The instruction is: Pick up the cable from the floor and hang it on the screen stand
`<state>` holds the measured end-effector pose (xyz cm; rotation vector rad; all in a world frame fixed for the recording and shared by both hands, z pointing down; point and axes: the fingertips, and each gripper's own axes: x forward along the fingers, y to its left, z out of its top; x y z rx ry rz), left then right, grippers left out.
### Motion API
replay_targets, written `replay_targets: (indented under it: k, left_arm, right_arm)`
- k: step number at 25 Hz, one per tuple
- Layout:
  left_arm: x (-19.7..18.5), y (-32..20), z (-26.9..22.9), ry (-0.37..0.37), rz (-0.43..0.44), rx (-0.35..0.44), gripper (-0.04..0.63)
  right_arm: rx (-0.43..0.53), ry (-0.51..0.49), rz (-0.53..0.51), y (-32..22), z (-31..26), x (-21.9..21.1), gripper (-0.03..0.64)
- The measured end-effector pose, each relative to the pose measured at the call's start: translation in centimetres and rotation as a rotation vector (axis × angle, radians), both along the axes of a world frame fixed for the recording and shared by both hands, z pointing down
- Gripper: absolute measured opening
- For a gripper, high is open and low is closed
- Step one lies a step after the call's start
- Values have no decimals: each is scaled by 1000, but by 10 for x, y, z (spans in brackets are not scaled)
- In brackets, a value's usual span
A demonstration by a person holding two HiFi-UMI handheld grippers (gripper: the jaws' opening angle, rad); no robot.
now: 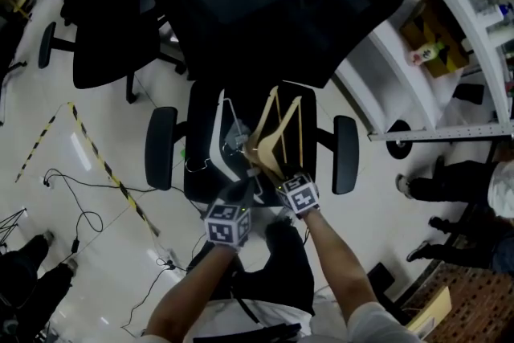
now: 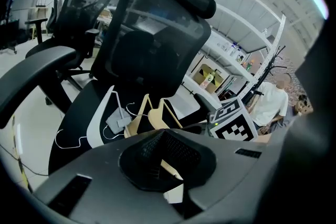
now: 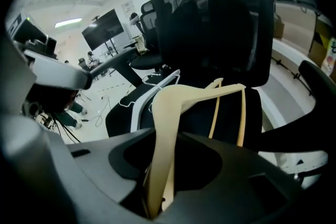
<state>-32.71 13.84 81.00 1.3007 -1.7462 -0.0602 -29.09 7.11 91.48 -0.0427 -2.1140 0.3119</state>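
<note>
Between the chair's armrests (image 1: 161, 147), left gripper (image 1: 242, 189) and right gripper (image 1: 274, 173) both clamp wooden hangers (image 3: 168, 107).

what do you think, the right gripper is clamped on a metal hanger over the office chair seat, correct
Not metal: the hanger is pale wood. The right gripper view shows the right gripper clamped on the wooden hanger over the office chair seat.

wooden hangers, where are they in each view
Head view: wooden hangers at centre, over the seat of the black office chair.
Left gripper view: lower centre, just beyond the jaws.
Right gripper view: centre, rising out of the jaws.
Shared landmark: that chair, behind the hangers in every view.
</note>
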Motion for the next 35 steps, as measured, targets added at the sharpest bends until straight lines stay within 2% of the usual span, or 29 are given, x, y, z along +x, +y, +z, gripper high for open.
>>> replay_targets:
  k: [11,17,22,25,28,35]
  left_arm:
    - [0,31,-95,-68,32,36,-12]
    - [9,27,-160,-128,110,92,-12]
    - [33,11,-221,-147,183,203,-12]
    - [57,-9,-252,-149,250,265,-12]
    - [87,-38,-275,-169,329,311,-12]
    - [165,-102,-299,-190,443,353,-12]
  right_arm:
    - [-194,-272,200,41,-148,-2,140]
    - [-196,-416,288,47,-229,6,140]
    - [-198,-563,434,30,-295,24,140]
    - [-200,-643,521,13,-327,46,140]
    - [-163,-690,587,-11,-349,80,140]
    - [-80,-741,717,-72,-380,183,140]
